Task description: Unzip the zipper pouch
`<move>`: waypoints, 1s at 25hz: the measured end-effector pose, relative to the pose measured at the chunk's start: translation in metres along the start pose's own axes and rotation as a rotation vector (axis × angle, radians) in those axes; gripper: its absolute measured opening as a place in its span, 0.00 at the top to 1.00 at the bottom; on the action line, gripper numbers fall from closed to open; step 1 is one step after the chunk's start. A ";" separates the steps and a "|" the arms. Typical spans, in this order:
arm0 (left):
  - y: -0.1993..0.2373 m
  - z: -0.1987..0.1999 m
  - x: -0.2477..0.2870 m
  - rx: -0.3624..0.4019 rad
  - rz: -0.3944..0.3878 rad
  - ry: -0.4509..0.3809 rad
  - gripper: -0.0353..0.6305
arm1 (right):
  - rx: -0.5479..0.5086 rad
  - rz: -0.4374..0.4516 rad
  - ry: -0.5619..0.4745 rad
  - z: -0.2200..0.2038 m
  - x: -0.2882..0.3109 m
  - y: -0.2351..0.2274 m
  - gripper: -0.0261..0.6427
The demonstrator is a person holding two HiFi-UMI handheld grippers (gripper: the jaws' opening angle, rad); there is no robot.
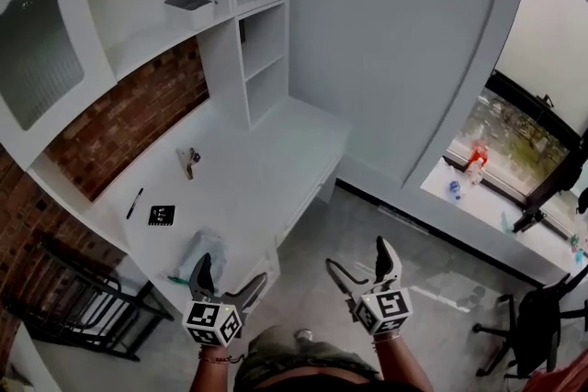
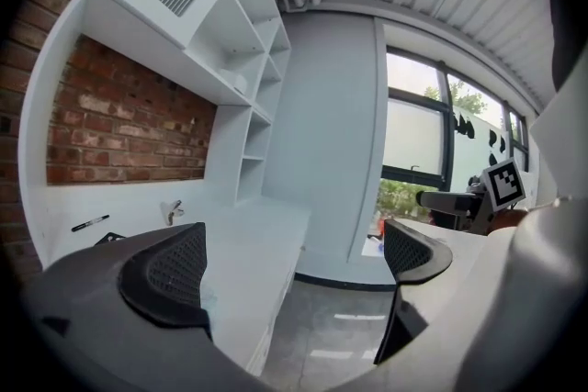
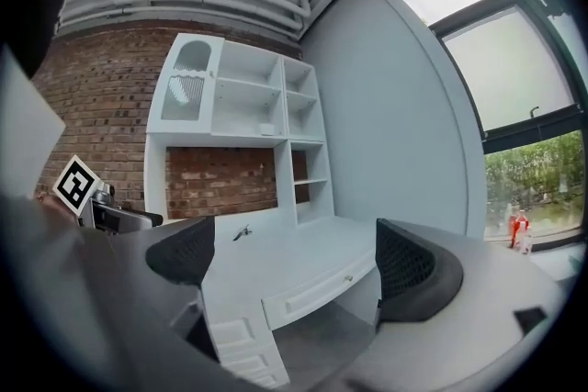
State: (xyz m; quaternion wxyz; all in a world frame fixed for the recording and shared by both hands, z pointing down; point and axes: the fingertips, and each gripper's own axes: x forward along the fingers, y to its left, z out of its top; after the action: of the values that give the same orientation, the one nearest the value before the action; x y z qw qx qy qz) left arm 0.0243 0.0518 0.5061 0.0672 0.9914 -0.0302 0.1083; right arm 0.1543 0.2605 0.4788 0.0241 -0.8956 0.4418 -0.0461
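Two grippers hang in front of the white desk (image 1: 266, 170), over the grey floor (image 1: 441, 243), neither touching anything. The left gripper (image 1: 225, 282) has its jaws spread wide with only air between them, and the right gripper (image 1: 360, 263) is just as wide and empty. The pouch (image 1: 200, 251) (pale and see-through, its zipper too small to make out) lies at the desk's front edge, just beyond the left gripper. Farther back on the desk lie a black card (image 1: 162, 215), a pen (image 1: 135, 202) and a small clip (image 1: 188, 161)
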 end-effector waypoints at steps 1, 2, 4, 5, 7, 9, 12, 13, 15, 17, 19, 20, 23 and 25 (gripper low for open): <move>0.004 -0.002 -0.002 -0.004 0.018 0.004 0.09 | 0.003 0.018 0.004 -0.001 0.007 0.002 0.15; 0.008 -0.004 -0.007 -0.010 0.037 0.011 0.09 | 0.007 0.036 0.009 -0.003 0.012 0.005 0.15; 0.020 -0.008 -0.017 -0.028 0.087 0.023 0.09 | 0.010 0.075 0.019 -0.005 0.024 0.012 0.15; 0.027 -0.009 -0.021 -0.041 0.117 0.027 0.09 | 0.008 0.094 0.023 -0.006 0.031 0.015 0.15; 0.044 -0.012 -0.030 -0.070 0.190 0.036 0.09 | 0.001 0.136 0.027 -0.005 0.044 0.023 0.16; 0.060 -0.013 -0.038 -0.088 0.265 0.044 0.09 | -0.006 0.184 0.030 -0.004 0.056 0.032 0.17; 0.076 -0.013 -0.047 -0.108 0.343 0.043 0.09 | -0.017 0.249 0.039 -0.004 0.075 0.045 0.18; 0.080 -0.014 -0.049 -0.115 0.361 0.042 0.09 | -0.019 0.268 0.043 -0.004 0.082 0.050 0.18; 0.087 -0.015 -0.052 -0.128 0.393 0.039 0.09 | -0.022 0.307 0.051 -0.005 0.097 0.058 0.18; 0.097 -0.014 -0.054 -0.139 0.427 0.032 0.09 | -0.034 0.350 0.059 -0.005 0.117 0.066 0.18; 0.109 -0.013 -0.057 -0.156 0.464 0.022 0.09 | -0.048 0.401 0.065 -0.003 0.136 0.079 0.18; 0.115 -0.013 -0.060 -0.172 0.486 0.017 0.09 | -0.057 0.429 0.067 -0.002 0.145 0.086 0.18; 0.137 -0.018 -0.073 -0.250 0.576 -0.001 0.09 | -0.085 0.512 0.080 0.000 0.169 0.110 0.19; 0.153 -0.021 -0.081 -0.282 0.635 -0.011 0.09 | -0.097 0.560 0.087 0.000 0.186 0.126 0.19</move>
State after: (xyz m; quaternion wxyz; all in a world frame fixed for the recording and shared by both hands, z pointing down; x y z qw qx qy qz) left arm -0.0702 -0.0927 0.5284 0.1663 0.9141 -0.3520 0.1132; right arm 0.1679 0.0363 0.4793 -0.0259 -0.7360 0.6742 -0.0549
